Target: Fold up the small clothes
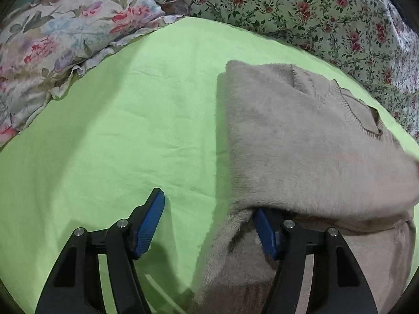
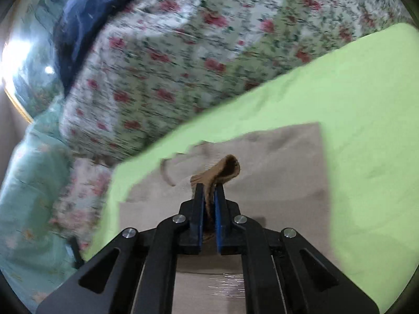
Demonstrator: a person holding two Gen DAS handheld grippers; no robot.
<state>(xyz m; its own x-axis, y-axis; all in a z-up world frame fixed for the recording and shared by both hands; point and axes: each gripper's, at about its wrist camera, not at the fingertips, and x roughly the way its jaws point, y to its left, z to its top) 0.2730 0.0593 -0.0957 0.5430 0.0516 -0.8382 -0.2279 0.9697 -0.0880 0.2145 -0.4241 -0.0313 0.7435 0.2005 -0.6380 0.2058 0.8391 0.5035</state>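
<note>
Soft beige knitted sweater (image 1: 301, 141) lay on the lime-green sheet (image 1: 131, 120) spread over the bed, beside a floral quilt (image 1: 314, 13). One side panel already turned over the body, ribbed neckline showing; fold part done. Right gripper (image 2: 209, 196): fingers pressed together, pinching a bunched edge of the sweater, apparently mid-fold. Left gripper (image 1: 209, 225): fingers spread, one on bare sheet, the other tucked under the folded layer's near edge, nothing clamped. Right view blurred, so which edge was held is uncertain. Remaining, likely: the other side and a final halving.
</note>
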